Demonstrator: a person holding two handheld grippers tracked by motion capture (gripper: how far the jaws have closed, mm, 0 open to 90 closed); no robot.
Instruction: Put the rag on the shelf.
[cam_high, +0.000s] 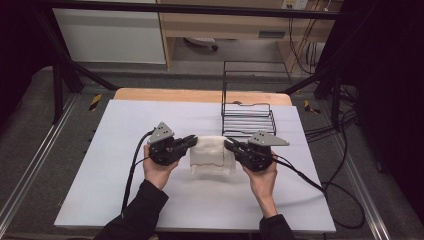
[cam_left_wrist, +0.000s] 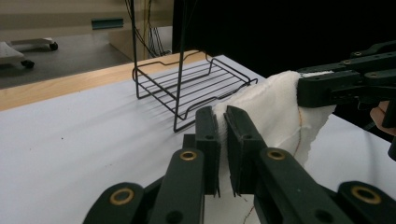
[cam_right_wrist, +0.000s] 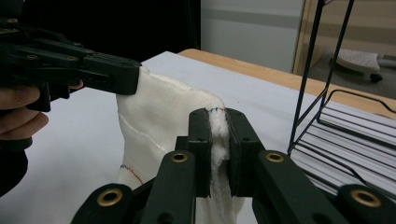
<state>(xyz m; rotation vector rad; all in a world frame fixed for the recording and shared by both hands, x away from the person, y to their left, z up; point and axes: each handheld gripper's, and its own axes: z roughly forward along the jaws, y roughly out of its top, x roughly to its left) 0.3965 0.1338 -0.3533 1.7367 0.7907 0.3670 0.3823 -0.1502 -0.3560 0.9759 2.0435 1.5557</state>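
A white cloth (cam_high: 212, 155) hangs stretched between my two grippers above the middle of the white table (cam_high: 100, 190). My left gripper (cam_high: 191, 140) is shut on the cloth's left top corner, and in the left gripper view its jaws (cam_left_wrist: 221, 122) pinch the white cloth (cam_left_wrist: 275, 112) edge. My right gripper (cam_high: 229, 144) is shut on the right top corner; the right gripper view has the jaws (cam_right_wrist: 217, 125) clamped on a fold of the cloth (cam_right_wrist: 154, 121). The cloth's lower edge droops toward the table.
A black wire rack (cam_high: 247, 107) stands just behind the right gripper, near the table's far edge, also seen as the rack (cam_left_wrist: 187, 84) and the rack (cam_right_wrist: 345, 121) in the gripper views. A wooden strip (cam_high: 200, 95) runs along the table's back. Cables trail from both grippers.
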